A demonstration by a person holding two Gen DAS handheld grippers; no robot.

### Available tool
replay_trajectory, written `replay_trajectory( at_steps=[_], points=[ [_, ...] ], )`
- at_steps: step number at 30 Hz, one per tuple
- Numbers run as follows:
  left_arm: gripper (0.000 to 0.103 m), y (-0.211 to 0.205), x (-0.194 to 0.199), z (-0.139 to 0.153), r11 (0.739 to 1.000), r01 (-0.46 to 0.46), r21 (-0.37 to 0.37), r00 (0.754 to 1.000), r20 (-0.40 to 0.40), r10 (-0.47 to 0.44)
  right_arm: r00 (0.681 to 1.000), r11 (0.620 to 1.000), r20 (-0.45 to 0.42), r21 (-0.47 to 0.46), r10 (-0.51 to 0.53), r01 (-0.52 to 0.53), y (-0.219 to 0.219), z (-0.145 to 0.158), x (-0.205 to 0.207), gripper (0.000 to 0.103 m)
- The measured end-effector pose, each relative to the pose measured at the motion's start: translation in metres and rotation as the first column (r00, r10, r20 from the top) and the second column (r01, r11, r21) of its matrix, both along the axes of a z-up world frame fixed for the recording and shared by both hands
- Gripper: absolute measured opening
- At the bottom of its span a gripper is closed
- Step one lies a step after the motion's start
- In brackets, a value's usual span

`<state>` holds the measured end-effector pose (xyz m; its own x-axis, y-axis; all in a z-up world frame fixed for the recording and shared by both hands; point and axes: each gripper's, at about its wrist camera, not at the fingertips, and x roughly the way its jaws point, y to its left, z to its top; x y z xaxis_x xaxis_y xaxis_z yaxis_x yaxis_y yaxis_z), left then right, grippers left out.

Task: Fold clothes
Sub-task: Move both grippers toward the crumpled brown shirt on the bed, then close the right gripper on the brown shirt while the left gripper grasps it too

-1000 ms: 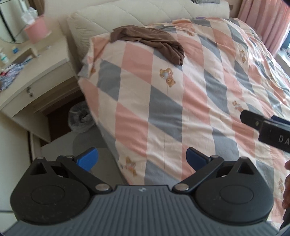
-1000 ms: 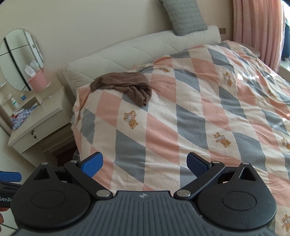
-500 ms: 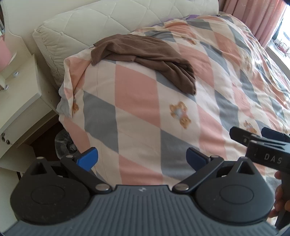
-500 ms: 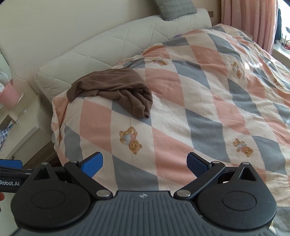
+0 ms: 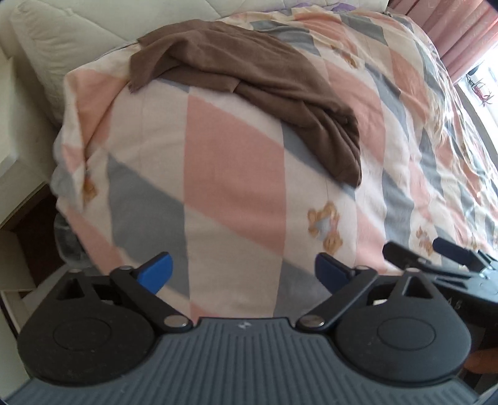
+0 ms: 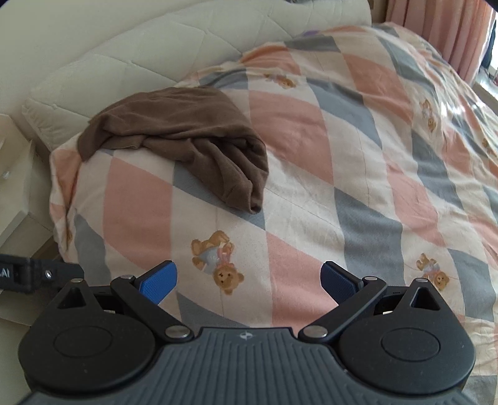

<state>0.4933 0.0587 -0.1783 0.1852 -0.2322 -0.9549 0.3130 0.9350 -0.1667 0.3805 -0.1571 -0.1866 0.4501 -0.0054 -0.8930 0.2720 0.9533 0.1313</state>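
You have brought both claws closer to the bed since a second ago; the brown garment (image 5: 249, 81) now looms larger, crumpled near the head of the checked duvet (image 5: 233, 174), just below the quilted headboard (image 6: 140, 53). Your left claw (image 5: 242, 270) is spread wide and empty, and your right claw (image 6: 247, 280) likewise. Bare duvet lies between them and the garment; pink curtains (image 6: 435, 28) hang at right.

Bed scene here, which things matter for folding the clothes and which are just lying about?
For the job:
brown garment, crumpled on the quilt
left tongs, open
right tongs, open

Just there:
checked teddy-bear quilt
quilted headboard
pink curtain
bedside cabinet
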Motion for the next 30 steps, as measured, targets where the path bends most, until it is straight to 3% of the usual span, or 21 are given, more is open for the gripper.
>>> replay_trajectory(
  at_steps=[2,6,11,18,23,29,30],
  points=[
    [0.092,-0.009,0.016,-0.007,1.000,0.008,0.002,1.000,0.006,-0.008,1.000,1.000,-0.008,-0.002,0.002,-0.002,-0.006,-0.006,0.011,0.100],
    [0.072,-0.025,0.050,-0.017,0.999,0.001,-0.040,1.000,0.010,-0.001,1.000,1.000,-0.003,0.005,-0.001,0.001,-0.022,-0.016,0.038,0.091],
    [0.064,-0.041,0.093,-0.034,0.993,-0.049,-0.110,0.999,-0.019,0.047,0.999,0.999,0.034,0.038,-0.006,0.005,-0.048,-0.027,0.073,0.080],
    [0.065,-0.063,0.129,-0.057,0.981,-0.094,-0.171,0.995,-0.050,0.086,0.997,0.997,0.061,0.057,0.053,-0.057,-0.070,-0.048,0.115,0.069],
    [0.073,-0.076,0.150,-0.071,0.973,-0.124,-0.196,0.991,-0.071,0.112,0.993,0.992,0.075,0.074,0.092,-0.098,-0.078,-0.063,0.137,0.069],
    [0.075,-0.083,0.171,-0.090,0.958,-0.177,-0.224,0.984,-0.069,0.166,0.987,0.984,0.106,0.118,0.120,-0.133,-0.079,-0.082,0.157,0.069],
    [0.072,-0.086,0.174,-0.092,0.959,-0.176,-0.221,0.984,-0.073,0.164,0.985,0.982,0.121,0.129,0.125,-0.140,-0.078,-0.084,0.159,0.063]
  ],
)
